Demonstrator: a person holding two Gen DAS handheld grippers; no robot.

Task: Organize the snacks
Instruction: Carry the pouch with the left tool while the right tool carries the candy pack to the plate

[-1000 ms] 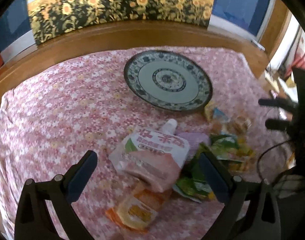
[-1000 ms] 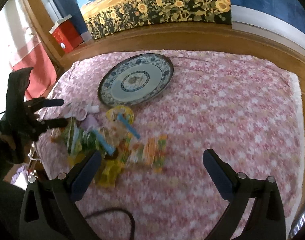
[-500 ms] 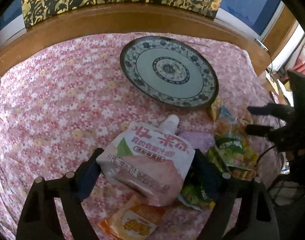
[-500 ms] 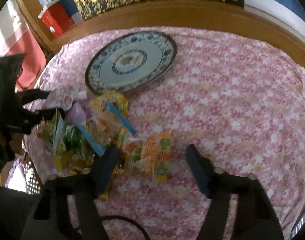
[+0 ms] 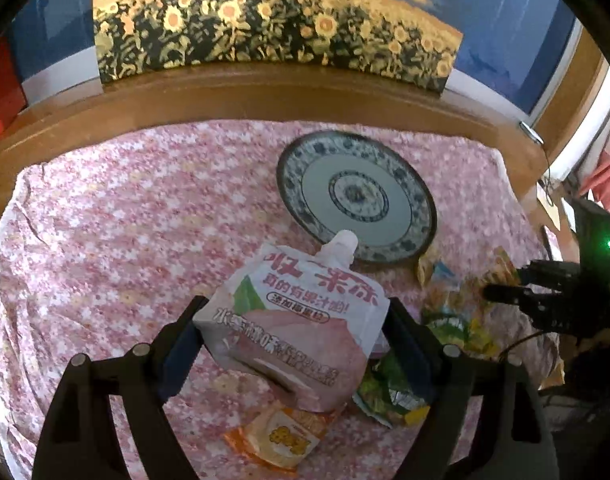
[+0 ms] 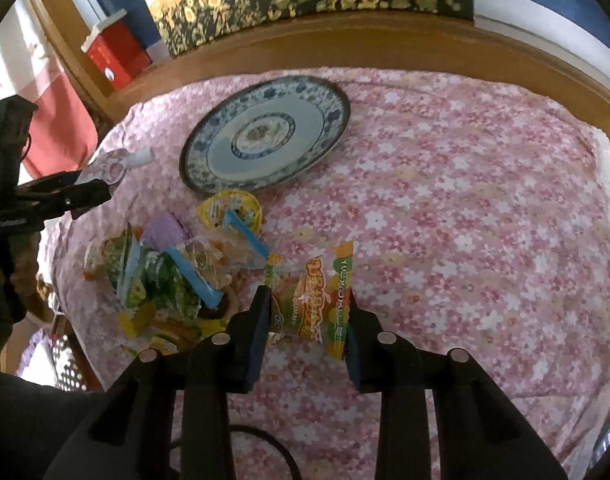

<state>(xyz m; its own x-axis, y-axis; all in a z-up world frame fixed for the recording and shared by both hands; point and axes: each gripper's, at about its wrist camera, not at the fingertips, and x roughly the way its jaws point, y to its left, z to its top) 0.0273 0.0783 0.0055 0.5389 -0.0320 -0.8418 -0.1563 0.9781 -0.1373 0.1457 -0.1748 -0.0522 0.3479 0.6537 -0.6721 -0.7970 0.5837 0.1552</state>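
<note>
Gripping jelly pouch, gummy packet

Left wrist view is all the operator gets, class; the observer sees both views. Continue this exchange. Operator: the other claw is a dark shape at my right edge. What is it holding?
Observer: The right claw is shut on an orange gummy packet with a striped edge.
Operator: My left claw has the peach pouch. Which snack lies nearest the plate on your side?
Observer: A round yellow cup with a blue spoon across it lies just short of the rim of the plate.
</note>
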